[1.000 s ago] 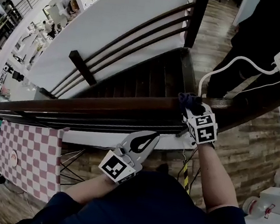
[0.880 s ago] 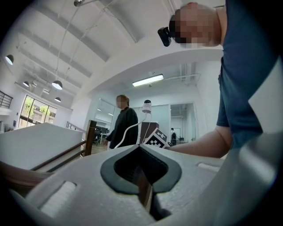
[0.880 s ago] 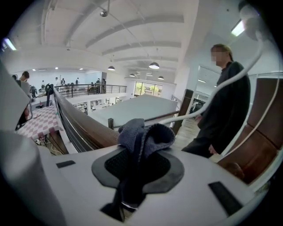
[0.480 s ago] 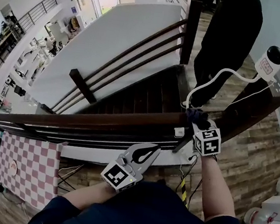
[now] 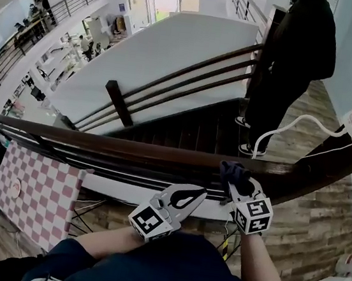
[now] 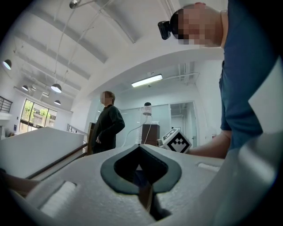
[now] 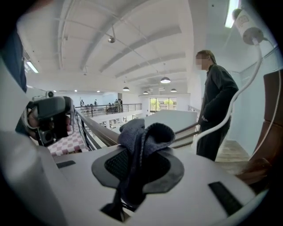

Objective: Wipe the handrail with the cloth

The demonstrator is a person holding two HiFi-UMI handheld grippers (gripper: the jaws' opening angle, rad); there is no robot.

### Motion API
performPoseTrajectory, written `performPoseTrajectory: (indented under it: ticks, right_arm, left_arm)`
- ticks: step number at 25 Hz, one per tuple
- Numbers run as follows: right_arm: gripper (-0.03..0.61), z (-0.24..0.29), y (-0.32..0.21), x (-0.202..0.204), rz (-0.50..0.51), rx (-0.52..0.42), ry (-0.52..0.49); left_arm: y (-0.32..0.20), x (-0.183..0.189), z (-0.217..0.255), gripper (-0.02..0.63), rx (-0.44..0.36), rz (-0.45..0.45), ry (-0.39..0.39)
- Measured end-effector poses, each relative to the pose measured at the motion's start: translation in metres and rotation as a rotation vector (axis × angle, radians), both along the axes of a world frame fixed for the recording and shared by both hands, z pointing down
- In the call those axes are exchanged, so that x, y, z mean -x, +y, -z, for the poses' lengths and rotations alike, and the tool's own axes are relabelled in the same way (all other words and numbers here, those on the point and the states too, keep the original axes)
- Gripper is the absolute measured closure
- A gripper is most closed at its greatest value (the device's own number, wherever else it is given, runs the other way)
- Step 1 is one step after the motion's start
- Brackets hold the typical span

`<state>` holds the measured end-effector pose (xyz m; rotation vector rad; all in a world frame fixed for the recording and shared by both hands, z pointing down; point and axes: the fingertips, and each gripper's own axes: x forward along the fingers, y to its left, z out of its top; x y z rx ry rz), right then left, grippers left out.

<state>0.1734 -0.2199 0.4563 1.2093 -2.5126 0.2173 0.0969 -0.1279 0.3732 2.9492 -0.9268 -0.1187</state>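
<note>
Right tool (image 5: pixel 240 187) is clamping the dark cloth (image 5: pixel 232 171), holding it against the handrail (image 5: pixel 130 147) for wiping. Left tool (image 5: pixel 195 192), jaws together and empty, is idling below the rail.

1. The dark wooden handrail (image 5: pixel 130 145) runs across the view from left to right.
2. The right gripper (image 5: pixel 235 178) is at the handrail, with a dark blue cloth (image 5: pixel 233 171) bunched at its jaws and touching the wood.
3. The left gripper (image 5: pixel 193 193) hangs below the handrail, apart from it.
4. A person in dark clothes (image 5: pixel 300 50) stands beyond the handrail.
</note>
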Motion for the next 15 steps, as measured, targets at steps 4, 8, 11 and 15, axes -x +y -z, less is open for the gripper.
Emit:
performPoseTrajectory:
  ticks: [4,8,11,15]
  right_arm:
    - [0.486,0.024,0.026,0.047,0.114,-0.045,-0.078]
    - [0.486,0.037,0.046,0.077,0.167,-0.059,-0.138]
    - [0.486,0.044,0.057,0.088,0.178,-0.071,-0.173]
    - [0.486,0.047,0.063,0.097,0.189,-0.087,-0.208]
  left_arm:
    - [-0.006,0.019,0.002,0.618,0.007,0.033,-0.014]
    - [-0.005,0.035,0.000,0.618,-0.001,0.034,-0.013]
    - [-0.006,0.047,0.005,0.618,0.012,0.053,0.001]
    - [-0.004,0.054,-0.001,0.618,0.016,0.049,0.013]
